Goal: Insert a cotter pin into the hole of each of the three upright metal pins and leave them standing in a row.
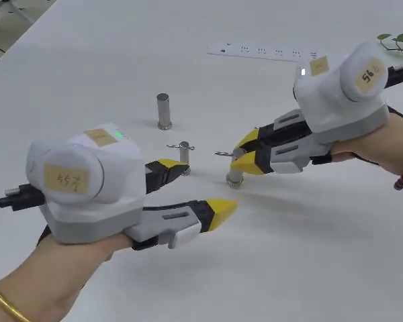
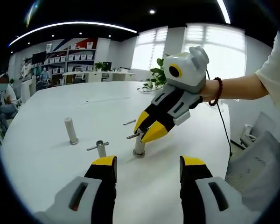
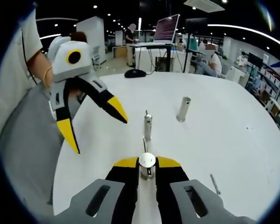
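Yellow-tipped right claw (image 3: 147, 162) clenched on near metal pin (image 1: 234, 172); left claw (image 2: 148, 162) wide open, empty.

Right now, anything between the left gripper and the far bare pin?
Yes: the middle pin, cotter pin already through it, stands roughly on the line from the open left gripper to the far pin. Approach from the side.

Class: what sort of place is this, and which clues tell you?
Probably an open-plan office or workshop: a big white table, shelves along the wall, a desk with a monitor.
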Demonstrator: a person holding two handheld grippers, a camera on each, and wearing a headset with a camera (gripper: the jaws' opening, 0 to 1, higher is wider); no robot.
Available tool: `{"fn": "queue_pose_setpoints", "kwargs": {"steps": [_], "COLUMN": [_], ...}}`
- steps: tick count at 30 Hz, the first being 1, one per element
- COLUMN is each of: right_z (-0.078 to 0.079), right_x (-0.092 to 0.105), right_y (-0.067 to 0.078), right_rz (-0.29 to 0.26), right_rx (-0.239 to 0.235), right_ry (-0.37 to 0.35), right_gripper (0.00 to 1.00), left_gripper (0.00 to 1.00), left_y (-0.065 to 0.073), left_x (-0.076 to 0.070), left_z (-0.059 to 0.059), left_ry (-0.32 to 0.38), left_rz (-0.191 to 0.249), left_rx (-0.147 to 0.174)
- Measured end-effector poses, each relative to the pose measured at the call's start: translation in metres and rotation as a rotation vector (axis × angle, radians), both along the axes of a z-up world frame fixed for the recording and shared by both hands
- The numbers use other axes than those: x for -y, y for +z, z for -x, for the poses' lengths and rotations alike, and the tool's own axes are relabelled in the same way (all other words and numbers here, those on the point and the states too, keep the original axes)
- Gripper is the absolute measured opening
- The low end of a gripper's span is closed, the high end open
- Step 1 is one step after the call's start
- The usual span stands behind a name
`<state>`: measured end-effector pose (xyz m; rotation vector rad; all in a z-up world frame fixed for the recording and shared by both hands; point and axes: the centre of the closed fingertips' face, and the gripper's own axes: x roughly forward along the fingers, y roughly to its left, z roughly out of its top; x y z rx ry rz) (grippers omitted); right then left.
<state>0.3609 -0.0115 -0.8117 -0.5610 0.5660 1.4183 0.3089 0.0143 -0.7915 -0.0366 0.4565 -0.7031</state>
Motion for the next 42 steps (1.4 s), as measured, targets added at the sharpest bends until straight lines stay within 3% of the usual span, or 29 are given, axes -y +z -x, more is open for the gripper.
{"fn": "queue_pose_setpoints", "kwargs": {"steps": [11,21,26,33,36,42], "right_z": [-0.011,-0.010,-0.009,-0.009,-0.007,-0.004], "right_x": [-0.001,0.000,0.000,0.000,0.001,-0.006], "right_y": [-0.008,-0.007,-0.006,-0.007,-0.010,0.000], "right_rz": [0.006,-0.001,0.000,-0.011,-0.002,-0.049], "right_rx": [-0.002,-0.022,-0.032,-0.054,-0.054,-0.083], "right_ry": [-0.008,-0.005,-0.003,-0.021,-0.023,-0.044], "right_gripper": [0.13,0.14,0.14,0.16,0.20,0.28], "left_gripper": [0.61,0.63,0.65,0.67,0.67,0.68], "left_y": [0.015,0.020,0.021,0.019,0.018,0.018], "left_x": [-0.009,-0.014,-0.016,-0.020,-0.022,-0.024], "left_z": [0.006,0.003,0.002,0.004,0.005,0.005], "left_ry": [0.034,0.044,0.049,0.050,0.049,0.044], "left_rz": [0.013,-0.027,-0.017,-0.036,-0.046,-0.072], "left_rx": [0.035,0.075,0.073,0.075,0.071,0.081]}}
